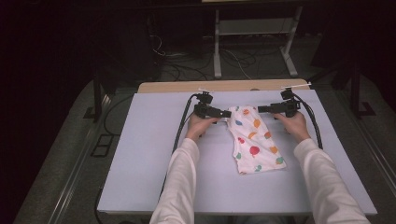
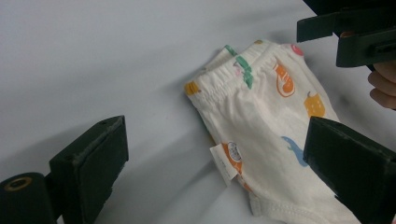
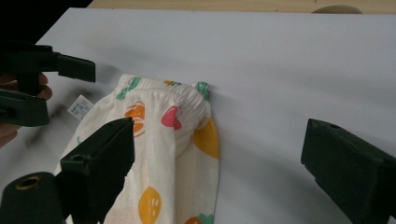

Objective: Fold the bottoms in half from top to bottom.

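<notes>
High view: the folded printed garment (image 1: 254,140) lies mid-worktop (image 1: 149,154), waistband at the far end. The left tongs (image 1: 227,113) and right tongs (image 1: 260,109) flank that waistband (1 per corner), jaws wide, holding nothing, probably poised to pinch both corners.

One folded white garment (image 1: 254,140) printed with coloured fruit lies on the one pale table (image 1: 140,158), toward its far edge, with one small label (image 2: 223,161) at its side. Two grippers, left gripper (image 1: 227,113) and right gripper (image 1: 261,109), flank its far end.
</notes>
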Demonstrator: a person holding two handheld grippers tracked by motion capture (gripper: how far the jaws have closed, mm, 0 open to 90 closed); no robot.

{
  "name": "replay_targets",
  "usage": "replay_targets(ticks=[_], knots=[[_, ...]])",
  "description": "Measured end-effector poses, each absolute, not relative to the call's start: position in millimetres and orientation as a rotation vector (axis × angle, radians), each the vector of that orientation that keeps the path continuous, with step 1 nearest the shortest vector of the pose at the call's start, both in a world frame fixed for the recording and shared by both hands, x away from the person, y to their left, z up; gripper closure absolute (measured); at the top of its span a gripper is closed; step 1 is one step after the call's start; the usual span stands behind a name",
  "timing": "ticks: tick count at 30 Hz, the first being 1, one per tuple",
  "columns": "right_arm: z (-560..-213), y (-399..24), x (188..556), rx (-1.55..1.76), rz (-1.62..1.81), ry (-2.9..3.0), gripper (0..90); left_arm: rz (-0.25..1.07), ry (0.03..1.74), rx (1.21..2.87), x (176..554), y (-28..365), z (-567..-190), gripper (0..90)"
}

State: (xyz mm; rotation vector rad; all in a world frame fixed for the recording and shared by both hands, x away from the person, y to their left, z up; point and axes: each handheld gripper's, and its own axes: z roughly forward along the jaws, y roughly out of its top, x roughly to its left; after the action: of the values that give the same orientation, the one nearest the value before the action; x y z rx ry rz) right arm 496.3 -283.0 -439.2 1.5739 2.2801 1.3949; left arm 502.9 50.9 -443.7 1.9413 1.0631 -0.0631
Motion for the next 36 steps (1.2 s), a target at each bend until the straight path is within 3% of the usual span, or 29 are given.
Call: replay_targets(ticks=[10,17,25,36], knots=[[-441.5,-269.8,496.2,1.531,1.381,2.317,15.7,-0.163,1.041,1.913,501.6,41.2,-457.2,18.7],[-445.2,-269.3,497.3,1.559,1.357,2.308,29.8,-0.167,1.052,1.898,503.2,40.3,-459.7,31.4],[-449.8,-261.1,498.5,1.550,1.307,2.315,37.6,-0.197,1.087,1.857,504.1,38.5,-463.0,44.2],[-455.4,-256.0,499.6,1.565,1.246,2.307,48.2,-0.203,1.094,1.855,503.5,33.9,-464.7,53.3]])
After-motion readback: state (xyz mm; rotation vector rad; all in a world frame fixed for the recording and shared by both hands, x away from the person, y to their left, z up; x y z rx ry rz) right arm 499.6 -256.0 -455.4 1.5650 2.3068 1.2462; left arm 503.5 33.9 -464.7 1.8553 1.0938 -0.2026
